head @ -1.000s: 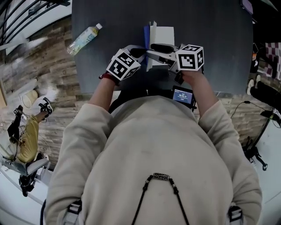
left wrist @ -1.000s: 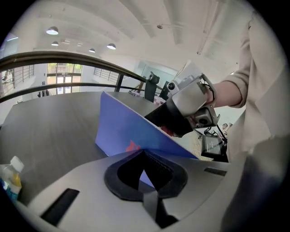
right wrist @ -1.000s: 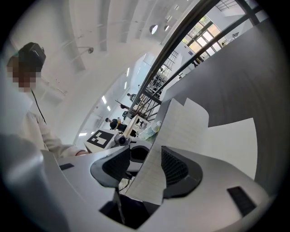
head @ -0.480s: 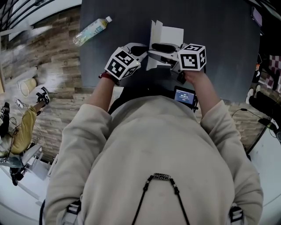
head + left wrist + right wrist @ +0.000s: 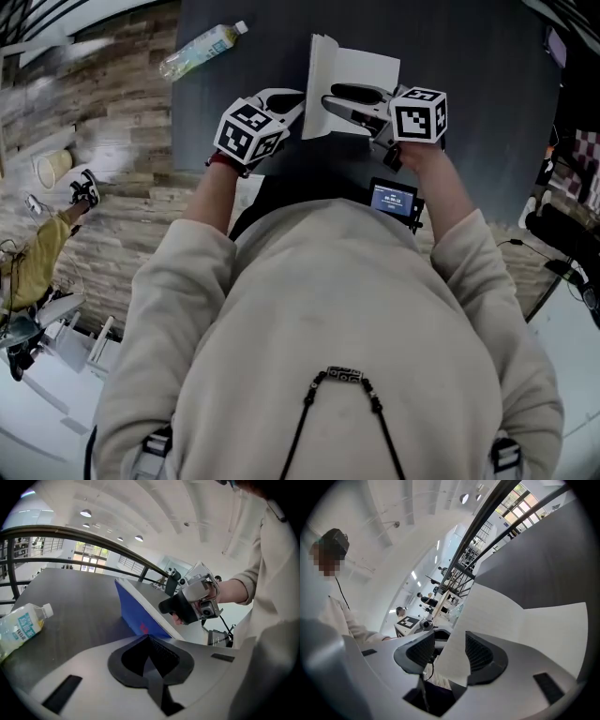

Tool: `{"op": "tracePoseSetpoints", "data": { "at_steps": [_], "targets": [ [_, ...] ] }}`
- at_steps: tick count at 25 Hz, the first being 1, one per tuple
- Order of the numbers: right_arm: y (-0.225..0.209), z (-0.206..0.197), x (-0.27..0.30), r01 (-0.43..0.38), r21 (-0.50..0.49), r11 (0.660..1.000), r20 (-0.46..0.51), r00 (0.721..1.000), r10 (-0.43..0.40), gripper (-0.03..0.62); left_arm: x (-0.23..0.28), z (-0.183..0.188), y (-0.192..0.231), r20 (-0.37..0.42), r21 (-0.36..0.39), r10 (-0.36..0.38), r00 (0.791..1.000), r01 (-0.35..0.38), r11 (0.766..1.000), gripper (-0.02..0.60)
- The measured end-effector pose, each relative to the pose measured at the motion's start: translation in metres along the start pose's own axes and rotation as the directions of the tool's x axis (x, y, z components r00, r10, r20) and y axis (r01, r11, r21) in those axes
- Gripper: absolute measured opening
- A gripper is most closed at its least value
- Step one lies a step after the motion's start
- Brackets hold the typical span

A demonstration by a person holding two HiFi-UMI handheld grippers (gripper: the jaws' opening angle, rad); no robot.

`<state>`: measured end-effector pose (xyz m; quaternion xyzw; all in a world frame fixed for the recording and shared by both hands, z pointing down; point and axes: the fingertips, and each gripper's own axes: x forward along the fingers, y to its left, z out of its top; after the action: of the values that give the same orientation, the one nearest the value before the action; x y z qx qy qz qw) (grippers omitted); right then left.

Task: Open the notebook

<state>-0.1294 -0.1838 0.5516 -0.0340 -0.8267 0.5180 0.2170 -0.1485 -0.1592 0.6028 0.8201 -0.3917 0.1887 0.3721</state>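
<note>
The notebook (image 5: 361, 73) lies on the dark table (image 5: 469, 75) with a white page showing. Its blue cover (image 5: 133, 611) stands upright along the left side (image 5: 312, 84). My left gripper (image 5: 292, 101) is at the cover's near lower edge, and in the left gripper view its jaws (image 5: 147, 637) are shut together where the cover ends. My right gripper (image 5: 337, 101) reaches in from the right. Its jaws (image 5: 447, 648) stand apart with a lifted white page (image 5: 487, 620) between them, leaning on the right pad.
A plastic bottle (image 5: 202, 49) lies near the table's far left corner, also visible in the left gripper view (image 5: 21, 625). A small screen device (image 5: 394, 200) hangs at the table's near edge. A paper cup (image 5: 52, 169) and other gear are on the wooden floor to the left.
The cover has swung up to stand upright and more white page shows. Both grippers have shifted slightly farther onto the table.
</note>
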Motion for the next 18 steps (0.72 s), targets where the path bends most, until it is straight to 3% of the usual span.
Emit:
{"op": "tracePoseSetpoints", "data": {
  "at_steps": [10,14,18],
  "targets": [
    [-0.008,-0.024,0.024,0.038,-0.029,0.999,-0.123,0.992,-0.042,0.195,-0.022,-0.014,-0.001,0.079,-0.090,0.055,0.995,-0.047,0.995,0.002],
    [-0.017,-0.032,0.034,0.101,-0.031,0.994,-0.182,0.978,-0.105,0.176,-0.040,-0.012,-0.002,0.154,-0.116,0.077,0.985,-0.059,0.991,0.002],
    [-0.028,-0.035,0.037,0.148,-0.032,0.989,-0.210,0.966,-0.151,0.158,-0.063,-0.020,0.002,0.178,-0.147,0.120,0.977,-0.095,0.985,0.002]
  ]
}}
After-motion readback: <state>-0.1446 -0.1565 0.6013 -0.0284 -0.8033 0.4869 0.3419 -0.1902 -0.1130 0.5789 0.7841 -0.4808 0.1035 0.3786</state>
